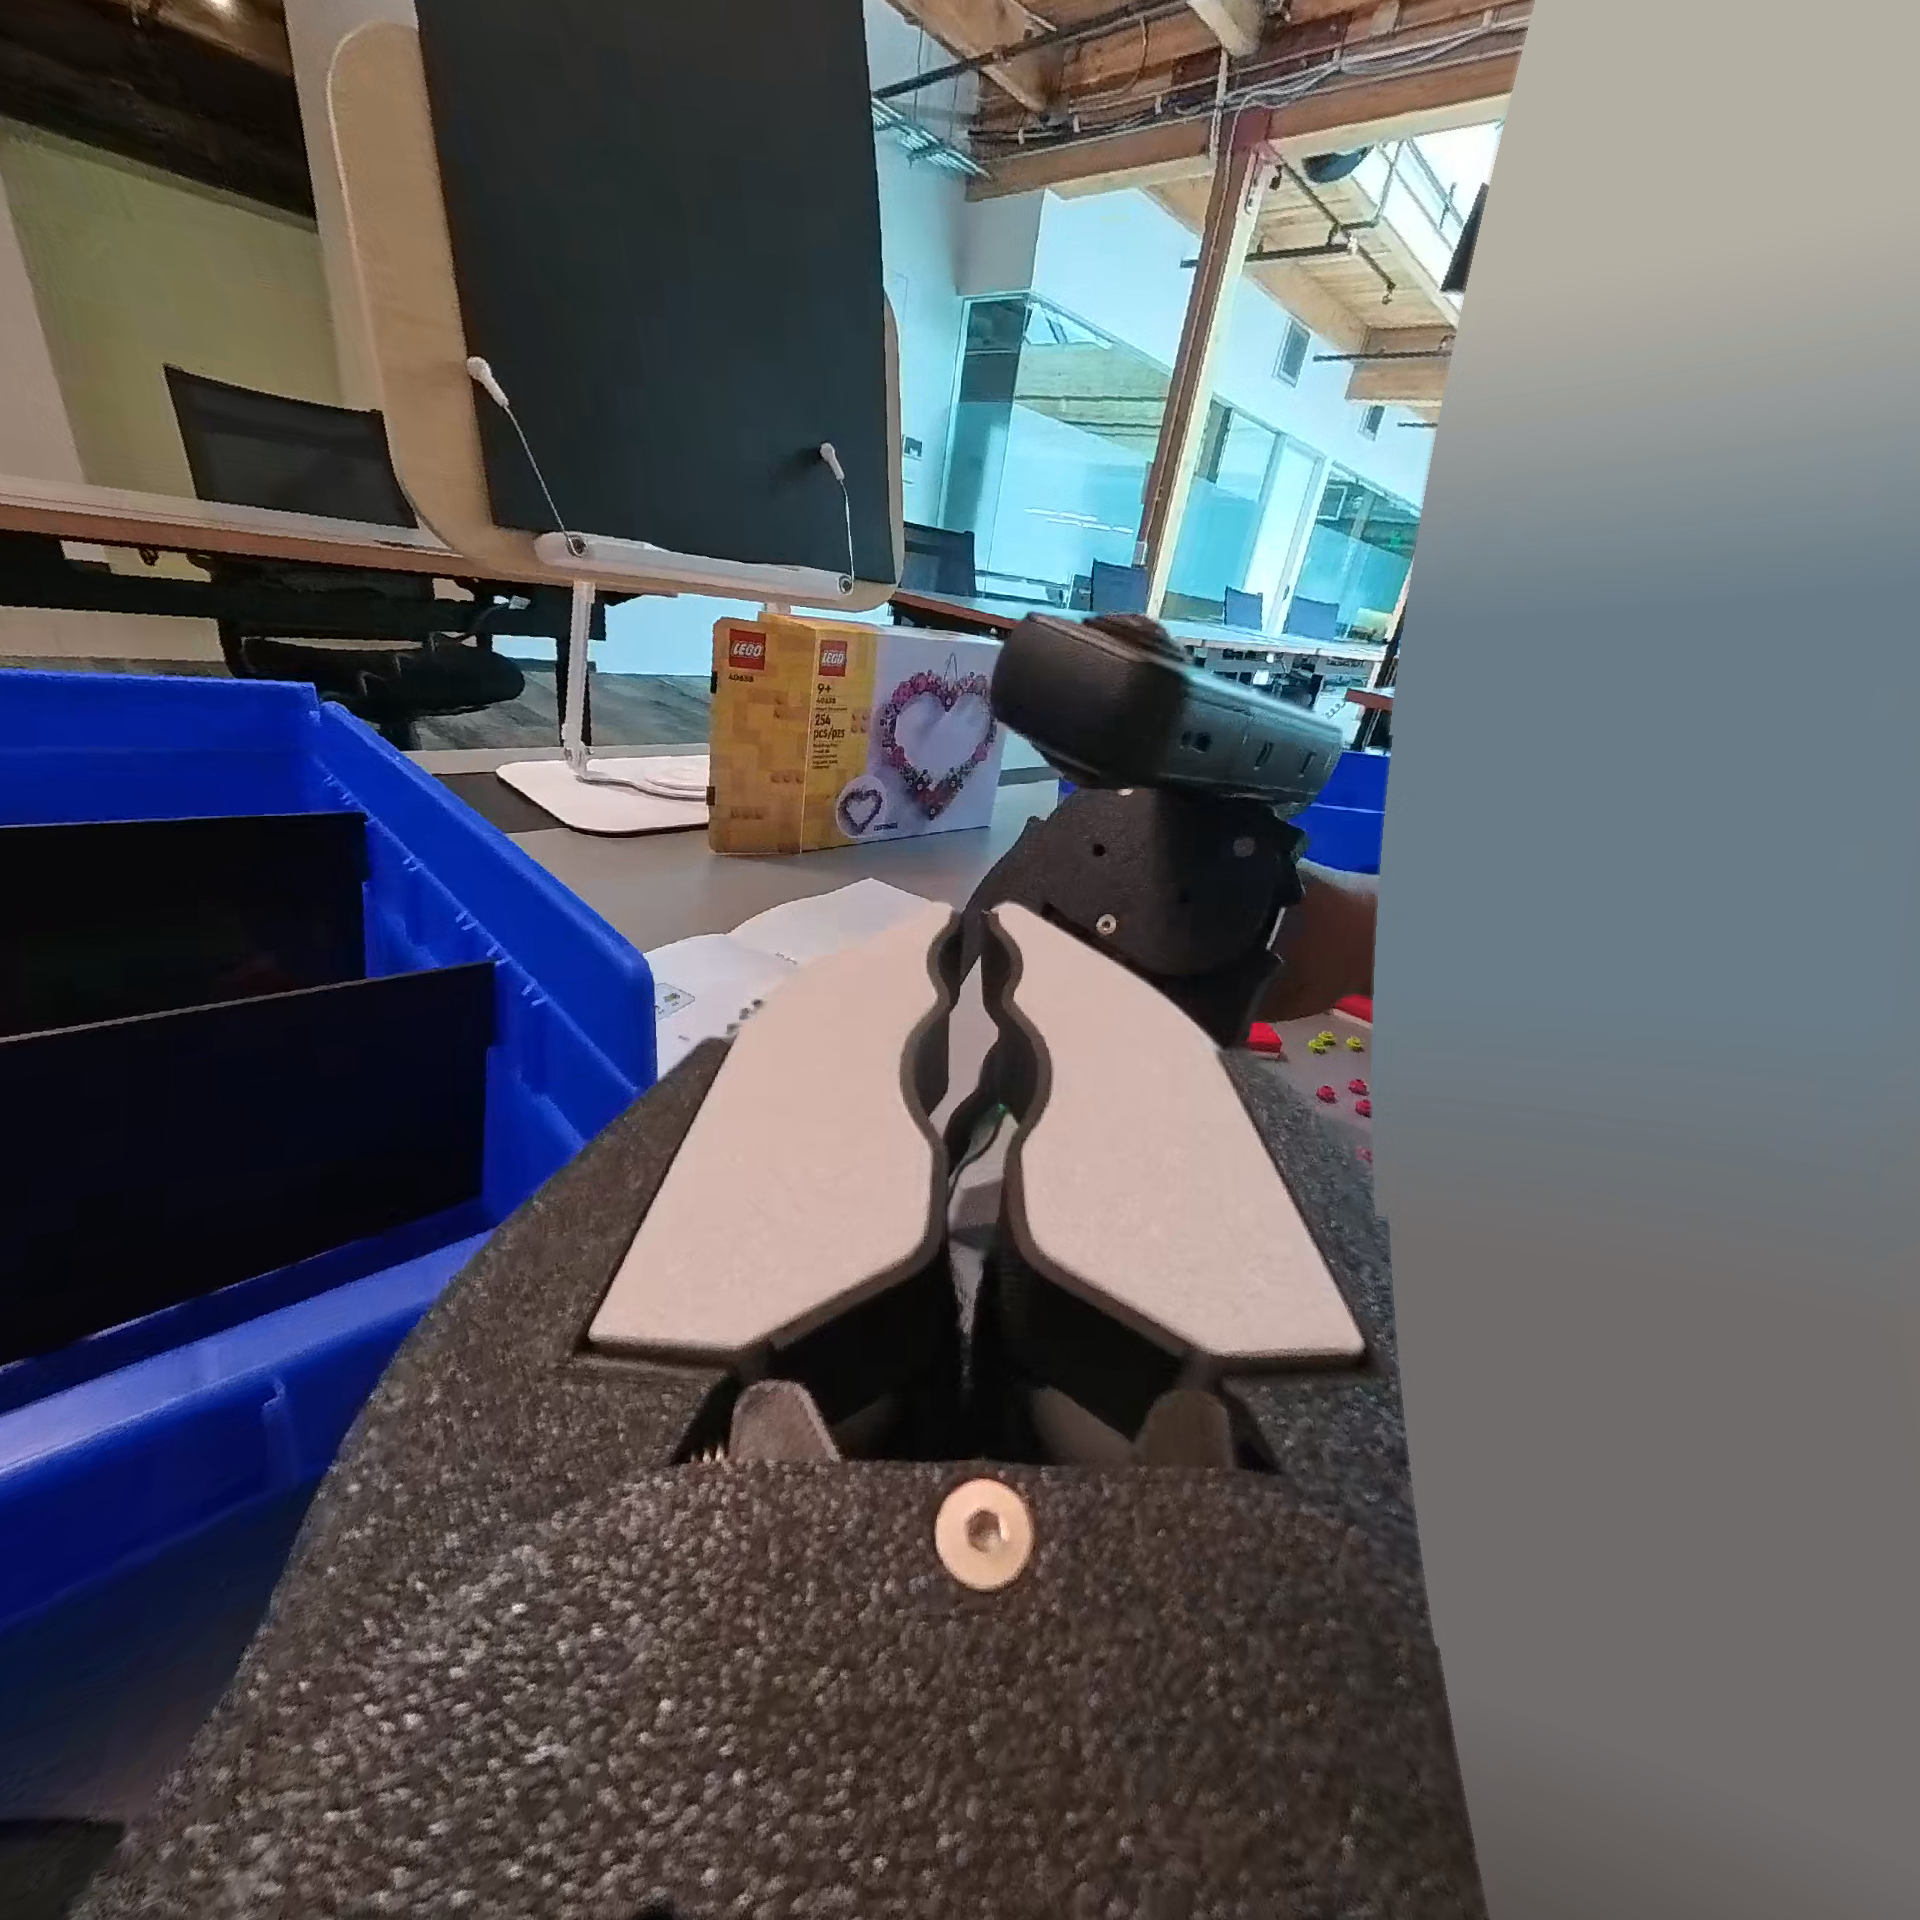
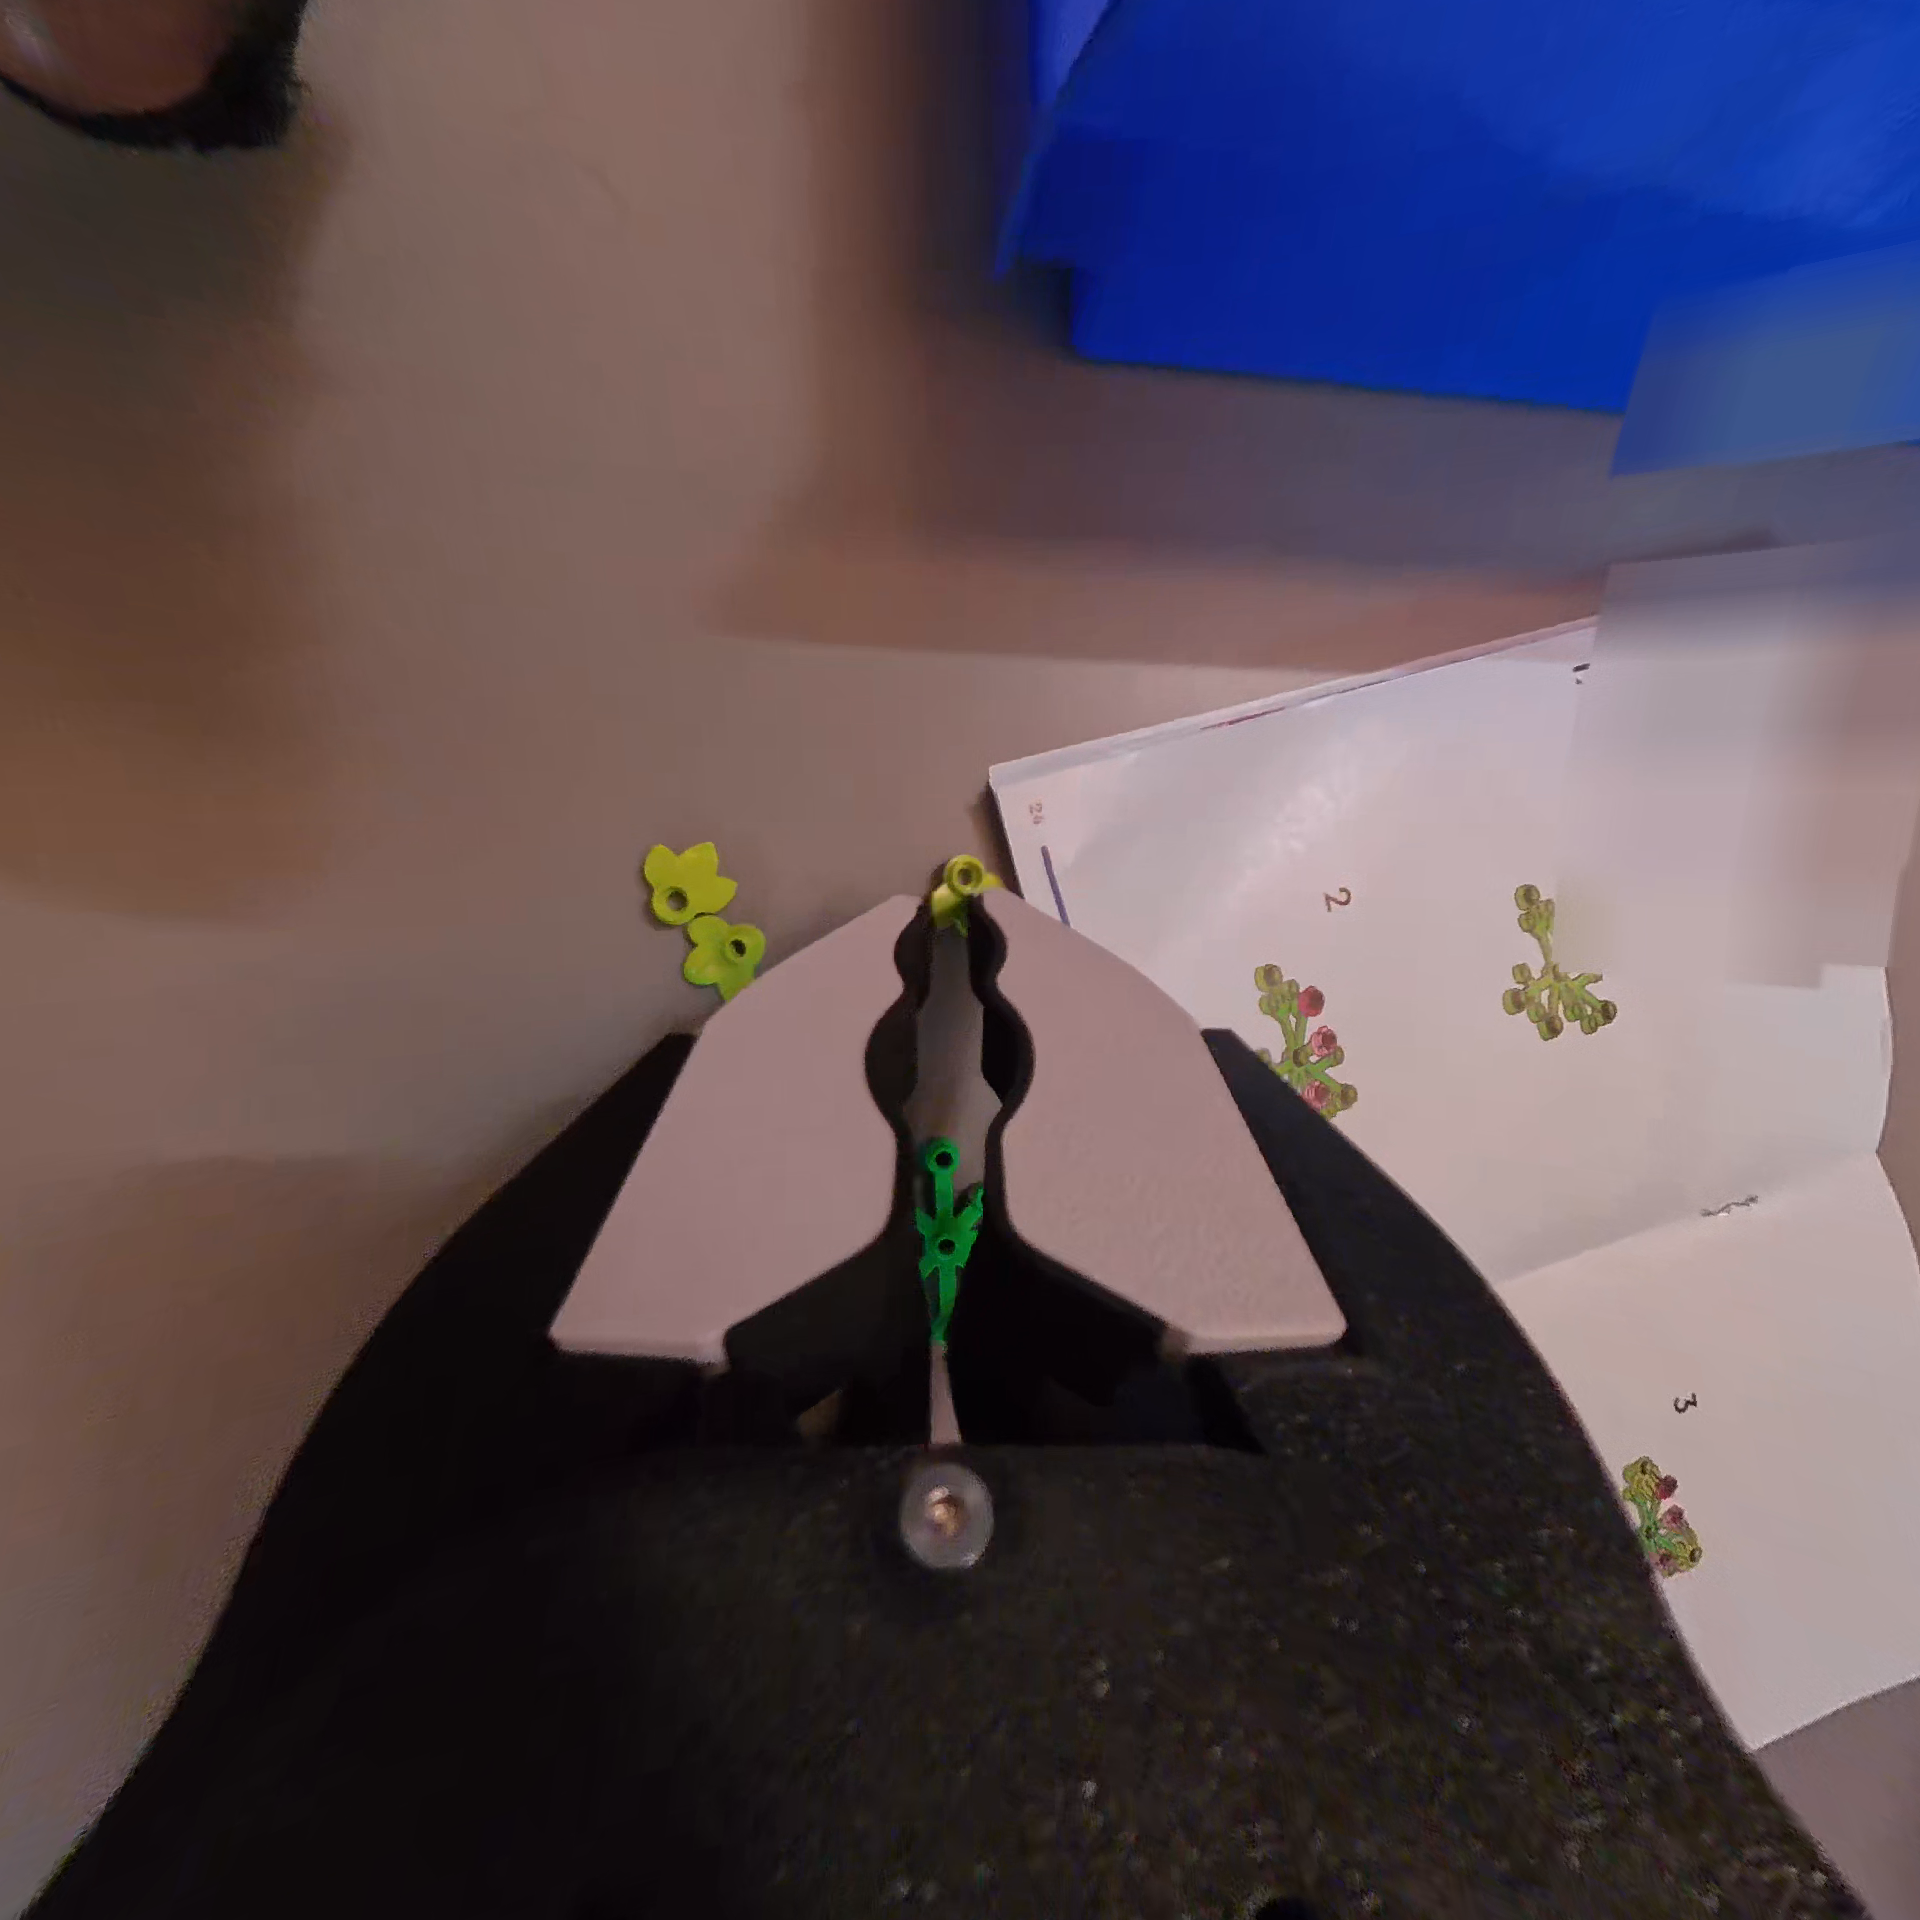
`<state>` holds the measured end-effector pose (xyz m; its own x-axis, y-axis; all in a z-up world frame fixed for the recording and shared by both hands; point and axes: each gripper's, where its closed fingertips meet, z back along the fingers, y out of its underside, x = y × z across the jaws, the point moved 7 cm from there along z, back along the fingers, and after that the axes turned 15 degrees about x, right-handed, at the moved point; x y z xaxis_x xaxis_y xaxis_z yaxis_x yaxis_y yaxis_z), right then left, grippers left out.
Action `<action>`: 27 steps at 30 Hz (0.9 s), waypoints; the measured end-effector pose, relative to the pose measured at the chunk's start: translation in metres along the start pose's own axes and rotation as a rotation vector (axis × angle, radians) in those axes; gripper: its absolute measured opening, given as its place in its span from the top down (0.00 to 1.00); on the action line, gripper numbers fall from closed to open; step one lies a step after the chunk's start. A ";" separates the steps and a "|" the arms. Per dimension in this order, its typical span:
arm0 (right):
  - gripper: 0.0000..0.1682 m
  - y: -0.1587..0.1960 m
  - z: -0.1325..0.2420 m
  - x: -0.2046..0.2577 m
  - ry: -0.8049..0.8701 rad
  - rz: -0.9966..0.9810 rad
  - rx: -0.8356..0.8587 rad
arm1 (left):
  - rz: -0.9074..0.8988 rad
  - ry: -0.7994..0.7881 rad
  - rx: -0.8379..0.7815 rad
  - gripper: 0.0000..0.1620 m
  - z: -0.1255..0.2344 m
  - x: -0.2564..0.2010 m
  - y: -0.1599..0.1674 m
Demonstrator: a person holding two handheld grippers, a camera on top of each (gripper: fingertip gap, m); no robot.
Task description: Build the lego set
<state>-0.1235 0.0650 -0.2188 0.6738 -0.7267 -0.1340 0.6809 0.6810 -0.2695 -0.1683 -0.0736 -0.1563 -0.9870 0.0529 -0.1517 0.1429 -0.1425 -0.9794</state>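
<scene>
In the right wrist view my right gripper (image 2: pixel 961 904) is shut on a small lime-green lego piece (image 2: pixel 961 883) at its fingertips, low over the grey table. A bright green stem piece (image 2: pixel 945 1236) shows in the gap between the fingers farther back; I cannot tell if it is held or lies below. Two lime leaf pieces (image 2: pixel 691 883) lie just left of the tips. In the left wrist view my left gripper (image 1: pixel 971 925) is shut with a thin gap. The right gripper's black body (image 1: pixel 1143 852) is just beyond it.
A blue bin (image 1: pixel 312 1039) with black dividers stands close on the left. The open instruction booklet (image 2: pixel 1455 1039) lies right of the right gripper, with another blue bin (image 2: pixel 1455 187) behind. The lego box (image 1: pixel 862 738) and a white stand (image 1: pixel 623 790) stand farther back. Small red and lime pieces (image 1: pixel 1340 1060) lie at the right. Tip to tip, the grippers are about 15 centimetres apart.
</scene>
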 end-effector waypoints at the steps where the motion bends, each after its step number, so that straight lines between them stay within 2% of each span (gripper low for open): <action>1: 0.97 0.001 0.001 0.000 -0.002 -0.002 -0.011 | -0.005 -0.003 0.017 0.99 0.000 0.000 0.000; 3: 0.99 0.002 0.008 -0.002 -0.081 -0.055 -0.088 | -0.039 -0.009 0.072 0.98 0.001 -0.002 0.002; 8: 0.99 0.006 0.041 -0.008 -0.532 -0.284 -0.372 | -0.150 0.023 0.199 0.92 -0.008 -0.014 0.011; 10: 0.99 0.005 0.054 -0.007 -0.711 -0.323 -0.457 | -0.084 0.071 0.191 0.91 -0.016 -0.017 0.013; 12: 0.99 0.006 0.058 -0.006 -0.823 -0.349 -0.464 | -0.006 0.156 0.216 0.91 -0.020 -0.019 0.016; 14: 0.99 0.012 0.047 -0.009 -0.831 -0.377 -0.341 | 0.026 0.160 0.317 0.92 -0.020 -0.018 0.022; 18: 0.99 0.010 0.017 -0.019 -0.755 -0.392 -0.116 | -0.031 0.000 0.496 0.93 -0.014 -0.007 0.033; 23: 0.99 0.004 -0.001 -0.019 -0.729 -0.367 0.017 | -0.020 0.015 0.460 0.93 -0.012 -0.008 0.029; 27: 0.99 0.006 -0.006 -0.021 -0.694 -0.376 0.058 | -0.008 0.026 0.444 0.93 -0.011 -0.006 0.029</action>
<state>-0.1352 0.0833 -0.2233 0.4076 -0.6995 0.5870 0.8994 0.4187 -0.1255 -0.1571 -0.0670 -0.1851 -0.9850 0.0792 -0.1534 0.0848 -0.5521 -0.8295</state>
